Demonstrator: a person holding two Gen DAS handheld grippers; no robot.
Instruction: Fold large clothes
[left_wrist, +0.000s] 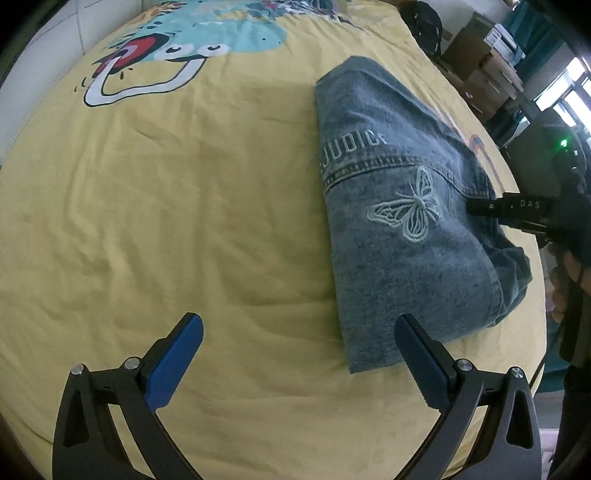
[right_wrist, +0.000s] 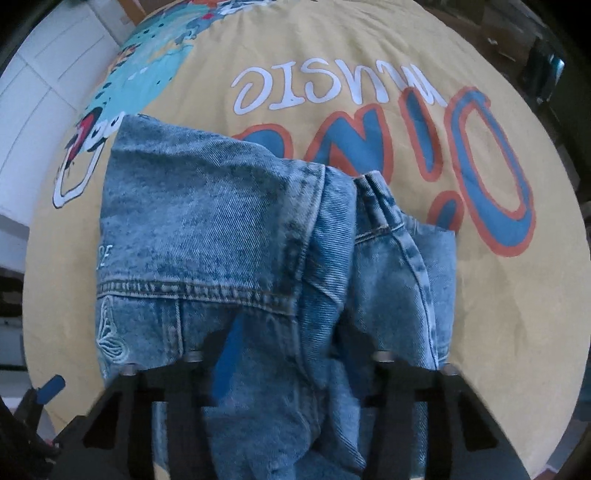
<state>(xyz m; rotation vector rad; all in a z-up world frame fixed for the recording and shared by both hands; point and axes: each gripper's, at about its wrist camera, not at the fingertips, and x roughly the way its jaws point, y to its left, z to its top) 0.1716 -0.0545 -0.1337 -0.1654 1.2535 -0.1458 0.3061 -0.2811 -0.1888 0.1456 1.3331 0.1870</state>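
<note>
Jacket: denim jacket (left_wrist: 399, 236) already a compact fold on the yellow sheet (left_wrist: 166, 229); final tuck left, I'd say.
Left gripper (left_wrist: 295, 363): spread wide, empty, beside jacket's near corner.
Right gripper (right_wrist: 284, 354): pinching bunched denim at jacket's far side.

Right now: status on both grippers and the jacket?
Left gripper open, over bedsheet. Right gripper closed on denim jacket fold. Nothing in the way.

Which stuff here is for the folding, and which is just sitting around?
For the folding:
denim jacket
left gripper
right gripper
yellow sheet, the folding surface

Just sitting around:
cardboard boxes
black bag
</note>
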